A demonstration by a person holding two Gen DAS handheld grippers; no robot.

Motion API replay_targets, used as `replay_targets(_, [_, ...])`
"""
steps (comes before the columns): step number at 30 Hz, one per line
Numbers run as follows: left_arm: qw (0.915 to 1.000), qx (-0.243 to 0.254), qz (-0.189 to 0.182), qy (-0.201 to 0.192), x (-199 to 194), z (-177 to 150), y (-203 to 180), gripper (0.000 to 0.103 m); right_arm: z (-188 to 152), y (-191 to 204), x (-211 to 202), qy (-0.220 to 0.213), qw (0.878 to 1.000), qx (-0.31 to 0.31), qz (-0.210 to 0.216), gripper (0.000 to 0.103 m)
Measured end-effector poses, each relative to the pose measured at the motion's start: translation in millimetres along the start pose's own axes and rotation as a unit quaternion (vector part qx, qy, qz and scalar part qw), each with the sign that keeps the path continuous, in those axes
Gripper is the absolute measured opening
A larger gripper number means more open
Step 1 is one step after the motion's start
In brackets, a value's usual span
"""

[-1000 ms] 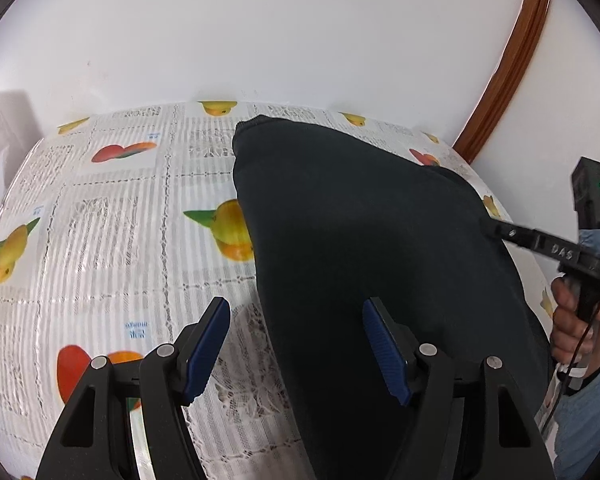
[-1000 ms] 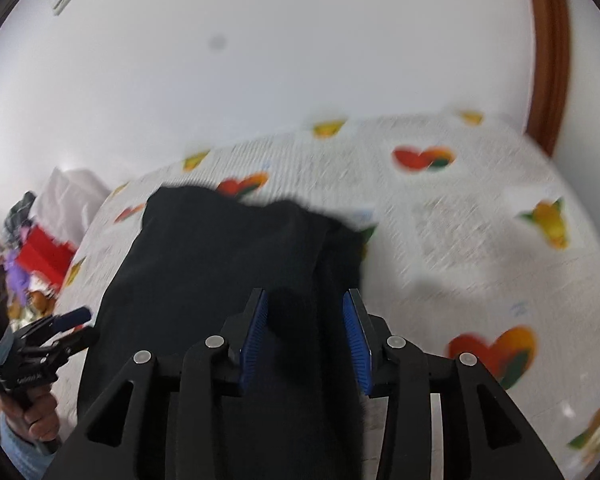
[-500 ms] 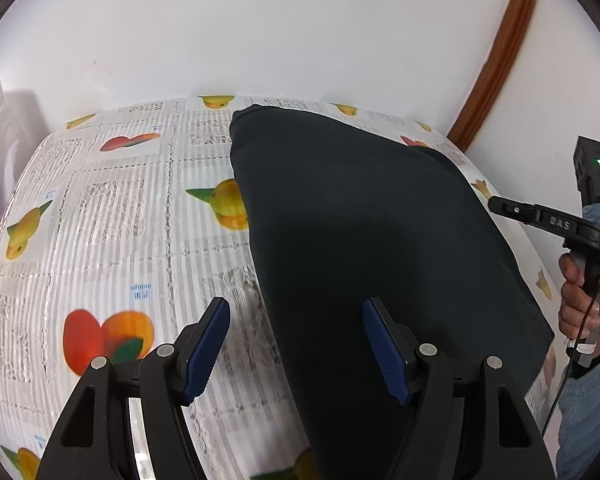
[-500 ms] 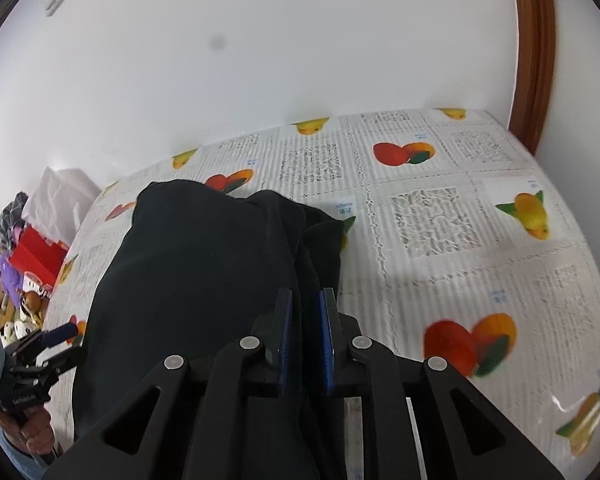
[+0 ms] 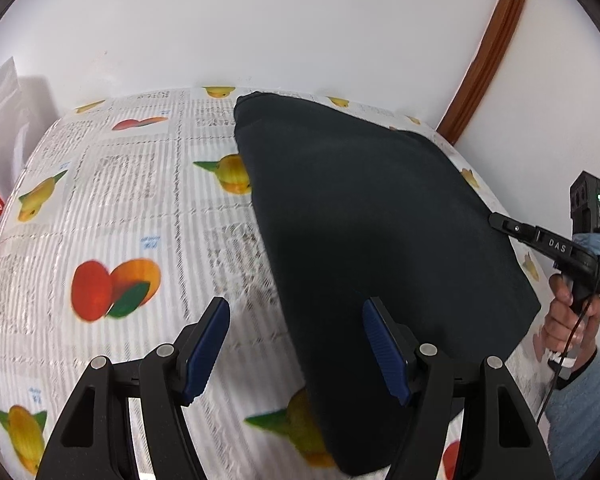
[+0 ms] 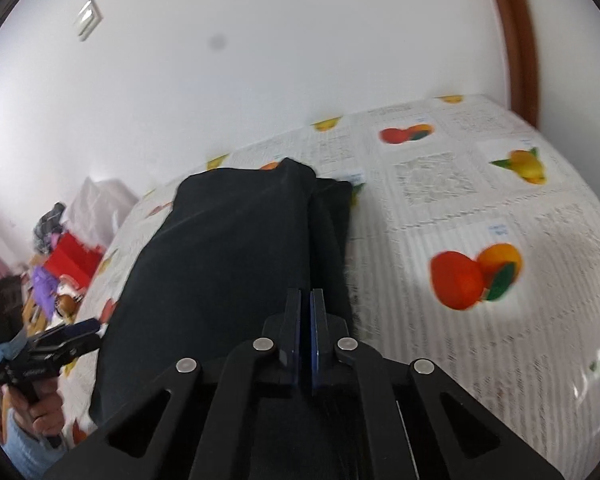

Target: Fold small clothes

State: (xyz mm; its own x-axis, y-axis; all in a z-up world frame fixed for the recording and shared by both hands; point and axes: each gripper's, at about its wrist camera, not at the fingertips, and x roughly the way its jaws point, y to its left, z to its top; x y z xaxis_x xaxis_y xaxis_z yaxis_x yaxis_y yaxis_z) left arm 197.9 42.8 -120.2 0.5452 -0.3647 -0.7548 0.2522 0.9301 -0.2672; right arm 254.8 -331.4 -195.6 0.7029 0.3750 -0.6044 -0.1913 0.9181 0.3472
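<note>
From the left wrist camera, the left gripper points down at a slant over the surface, which is covered by a cloth printed with fruit. Its blue fingers stand wide apart with nothing clamped between them; the left one hangs over bare cloth and the right one over the near part of the dark garment. The garment lies flat across the right half of the surface, reaching from the back edge by the wall to the front. At the right edge, the right gripper reaches in to the garment's side, and a hand in a light blue sleeve wraps around its handle. From the right wrist camera, the right gripper points down and forward, its fingers pressed together, pinching the garment along a raised fold at its right-hand edge. At the lower left the left gripper is seen beside the garment's far side, fingers parted, held by a hand.
</note>
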Motion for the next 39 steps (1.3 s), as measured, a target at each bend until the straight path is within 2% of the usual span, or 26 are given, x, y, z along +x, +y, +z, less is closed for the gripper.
replay_targets(5, [1.0000, 0.003, 0.000, 0.008, -10.4, -20.2, 0.2, 0.067, -14.8, 9.2, -19.8, -0.004, 0.997, -0.025, -0.078, 0.005])
replay_targets(9, [0.9998, 0.016, -0.006, 0.012, -16.2, -41.9, -5.0, 0.067, -38.1, 7.2, -43.8, 0.007, 0.994, -0.042, -0.100, 0.009])
replay_targets(13, [0.9996, 0.024, -0.013, 0.010, -25.6, -62.7, -8.4, 0.067, -66.8, 5.4, -71.0, 0.008, 0.993, -0.055, -0.105, 0.038])
replay_targets(14, [0.9995, 0.027, -0.014, 0.011, -28.1, -67.7, -9.0, 0.067, -74.5, 5.3, -76.4, 0.009, 0.993, -0.056, -0.104, 0.039])
replay_targets(18, [0.9990, 0.042, -0.005, 0.013, -30.7, -81.6, -13.9, 0.067, -99.4, 8.2, -91.1, 0.008, 0.991, -0.084, -0.100, 0.040])
replay_targets(23, [0.9981, 0.057, 0.015, 0.020, -13.7, -84.6, -25.1, 0.066, -110.1, 10.4, -73.2, 0.022, 0.992, -0.086, -0.092, 0.040])
replay_targets(26, [0.9977, 0.063, 0.024, 0.012, -2.7, -80.7, -31.0, 0.057, -110.3, 11.3, -50.8, 0.024, 0.991, -0.088, -0.098, 0.038])
replay_targets(27, [0.9973, 0.068, 0.027, 0.007, -0.9, -78.4, -32.5, 0.045, -109.7, 11.8, -43.1, 0.027, 0.990, -0.091, -0.102, 0.036])
replay_targets(28, [0.9972, 0.071, 0.021, 0.007, 1.5, -75.6, -33.2, 0.039, -109.3, 12.7, -40.7, 0.025, 0.991, -0.091, -0.098, 0.025])
replay_targets(29, [0.9972, 0.072, 0.015, 0.009, 3.8, -72.7, -33.1, 0.037, -108.6, 15.2, -38.9, 0.022, 0.992, -0.091, -0.085, 0.018])
replay_targets(33, [0.9970, 0.073, 0.022, 0.008, 12.3, -59.2, -30.0, 0.035, -99.6, 24.7, -27.3, 0.015, 0.989, -0.106, -0.102, 0.018])
replay_targets(39, [0.9987, 0.043, 0.024, 0.011, 25.7, -31.4, -6.3, 0.035, -70.9, 24.4, -1.1, 0.018, 0.993, -0.074, -0.087, 0.018])
